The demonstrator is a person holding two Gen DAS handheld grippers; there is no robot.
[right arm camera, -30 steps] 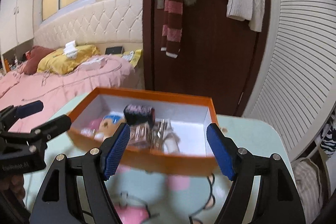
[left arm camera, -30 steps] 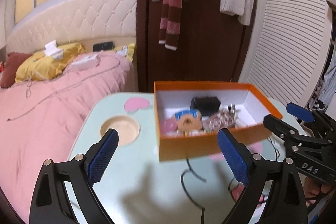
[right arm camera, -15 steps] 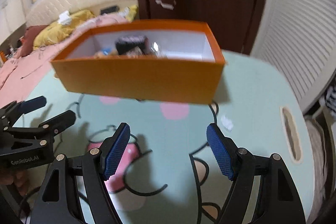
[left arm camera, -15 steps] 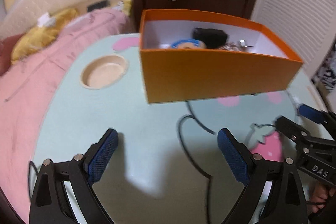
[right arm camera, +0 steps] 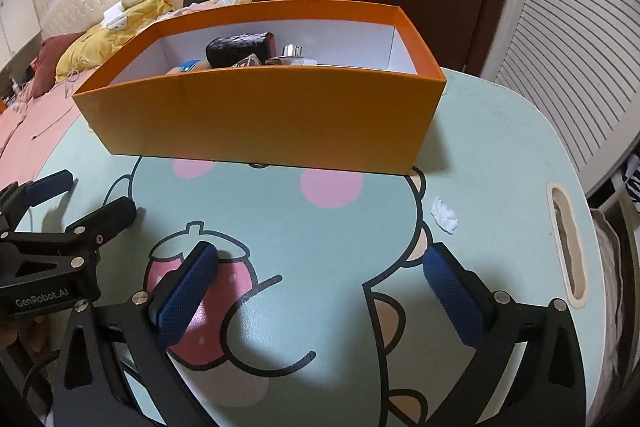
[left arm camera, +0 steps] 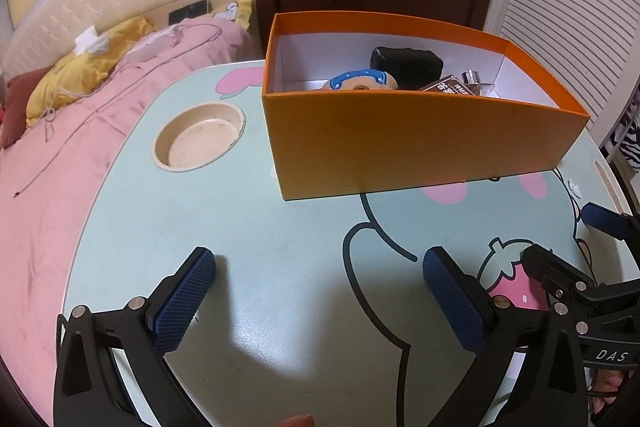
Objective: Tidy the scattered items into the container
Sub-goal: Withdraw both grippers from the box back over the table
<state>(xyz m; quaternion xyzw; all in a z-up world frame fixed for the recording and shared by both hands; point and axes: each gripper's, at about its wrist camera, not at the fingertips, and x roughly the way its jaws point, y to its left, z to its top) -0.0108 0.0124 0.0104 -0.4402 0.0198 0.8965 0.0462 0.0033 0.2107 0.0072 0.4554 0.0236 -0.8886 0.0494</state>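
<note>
An orange box with a white inside stands on the pale green cartoon table; it also shows in the right wrist view. Inside lie a black pouch, a blue-and-tan plush toy, a packet and a shiny metal piece. My left gripper is open and empty, low over the table in front of the box. My right gripper is open and empty, to its right. Each gripper shows in the other's view.
A round cup recess is set into the table left of the box. A small white crumpled scrap lies on the table right of the box, near a slot handle. A pink bed lies left; door and shutters behind.
Both grippers have pulled back and dropped lower, from up at the box to low over the table in front of it. The box now stands farther ahead.
</note>
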